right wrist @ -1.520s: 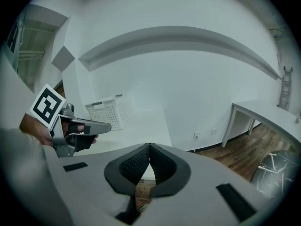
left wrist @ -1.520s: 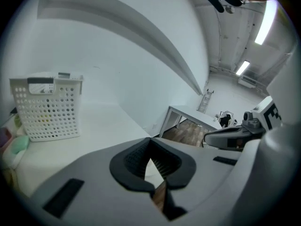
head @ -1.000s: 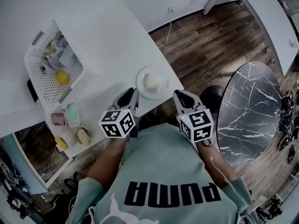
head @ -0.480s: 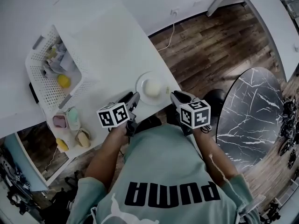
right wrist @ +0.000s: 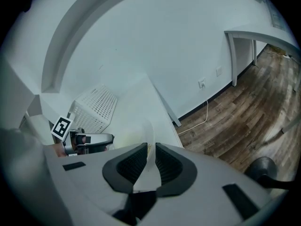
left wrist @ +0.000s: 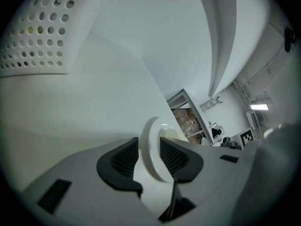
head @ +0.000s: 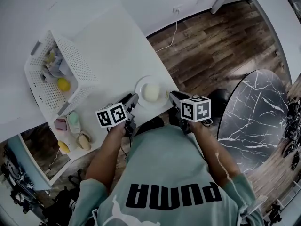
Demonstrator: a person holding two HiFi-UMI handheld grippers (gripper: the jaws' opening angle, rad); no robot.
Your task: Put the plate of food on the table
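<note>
A white plate (head: 141, 86) with a pale round bun (head: 151, 92) on it lies on the white table (head: 117, 46), near the front edge. My left gripper (head: 133, 98) is at its left rim. In the left gripper view the plate's rim (left wrist: 149, 133) stands between the pads of the left gripper (left wrist: 149, 149). Its jaws have just been opening and are now open, slack around the rim. My right gripper (head: 171, 96) is at the right rim. In the right gripper view the right gripper (right wrist: 151, 154) is shut on the thin plate edge (right wrist: 149, 131).
A white perforated basket (head: 51, 74) with several small items stands on the table's left. Toy foods (head: 73, 121) lie on a lower shelf beneath it. A round marble table (head: 256, 117) stands on the wooden floor at right. A cable (head: 171, 34) hangs by the wall.
Both grippers have come down with the plate and rolled level. The plate now rests flat on the table.
</note>
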